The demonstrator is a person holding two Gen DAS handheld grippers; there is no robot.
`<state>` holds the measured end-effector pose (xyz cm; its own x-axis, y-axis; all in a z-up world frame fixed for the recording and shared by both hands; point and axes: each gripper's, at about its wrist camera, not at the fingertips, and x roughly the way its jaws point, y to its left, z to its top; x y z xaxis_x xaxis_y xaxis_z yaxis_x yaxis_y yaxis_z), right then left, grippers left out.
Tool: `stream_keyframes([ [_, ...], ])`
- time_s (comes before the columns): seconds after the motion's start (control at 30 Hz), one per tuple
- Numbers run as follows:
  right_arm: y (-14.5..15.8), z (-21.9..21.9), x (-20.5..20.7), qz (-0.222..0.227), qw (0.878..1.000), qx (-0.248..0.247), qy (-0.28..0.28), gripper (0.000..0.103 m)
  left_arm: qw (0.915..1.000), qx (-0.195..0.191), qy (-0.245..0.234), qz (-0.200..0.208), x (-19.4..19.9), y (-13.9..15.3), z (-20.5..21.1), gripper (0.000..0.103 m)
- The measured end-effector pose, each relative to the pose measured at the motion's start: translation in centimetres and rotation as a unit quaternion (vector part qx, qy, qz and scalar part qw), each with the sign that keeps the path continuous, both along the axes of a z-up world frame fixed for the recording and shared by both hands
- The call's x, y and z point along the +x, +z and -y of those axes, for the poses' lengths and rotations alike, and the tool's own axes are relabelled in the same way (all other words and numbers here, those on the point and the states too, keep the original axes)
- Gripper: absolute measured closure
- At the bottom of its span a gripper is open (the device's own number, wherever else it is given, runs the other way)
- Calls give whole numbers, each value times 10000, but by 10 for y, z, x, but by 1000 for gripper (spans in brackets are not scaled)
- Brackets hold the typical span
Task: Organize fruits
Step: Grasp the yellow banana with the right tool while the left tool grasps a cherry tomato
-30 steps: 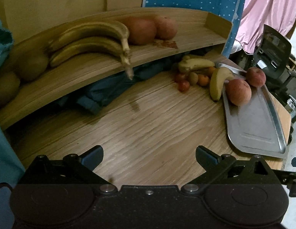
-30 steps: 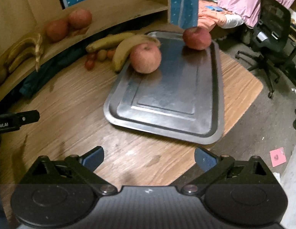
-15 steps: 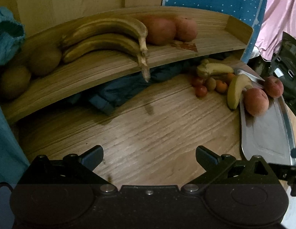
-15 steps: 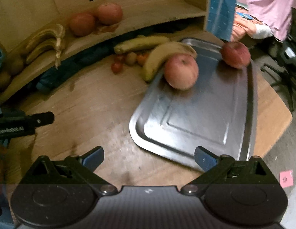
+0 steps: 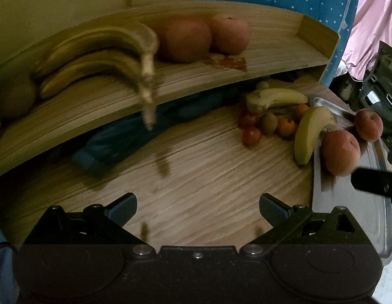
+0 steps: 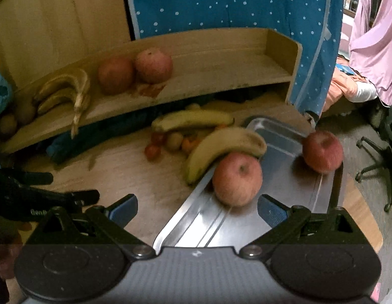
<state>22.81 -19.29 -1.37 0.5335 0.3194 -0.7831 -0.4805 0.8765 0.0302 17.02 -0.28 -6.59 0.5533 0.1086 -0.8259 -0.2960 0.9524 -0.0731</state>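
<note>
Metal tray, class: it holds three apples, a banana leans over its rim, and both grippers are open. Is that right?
Not quite. The right wrist view shows two apples on the metal tray, the near apple and the far apple, not three. The banana and open right gripper and left gripper stand.

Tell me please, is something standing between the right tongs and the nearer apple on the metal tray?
Nothing visible does. The right tongs are open and empty, and the nearer apple lies just ahead of them on the metal tray, with only bare tray between. A banana lies behind the apple, not in front.
</note>
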Motion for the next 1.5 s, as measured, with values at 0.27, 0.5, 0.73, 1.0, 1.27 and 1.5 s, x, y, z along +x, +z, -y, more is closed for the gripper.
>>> stream_keyframes([
  [0.27,-4,-2,44,19,9998,87,170,1,9997,-44,-238,64,35,-9,18,1],
  [0.5,-14,-7,83,-317,9985,298,341,13,9993,52,-337,162,64,-18,26,4],
  [0.73,-27,-9,117,-1019,9936,446,177,19,9992,36,-325,209,82,-23,24,21],
  [1.0,-42,-5,135,-1522,9864,613,-139,21,9987,-41,-436,254,92,-29,29,47],
  [1.27,-41,-1,133,-1425,9855,717,-586,30,9985,0,-460,304,96,-29,35,75],
  [1.5,-44,-5,134,-1531,9810,823,-862,18,9985,-26,-434,334,94,-30,37,77],
])
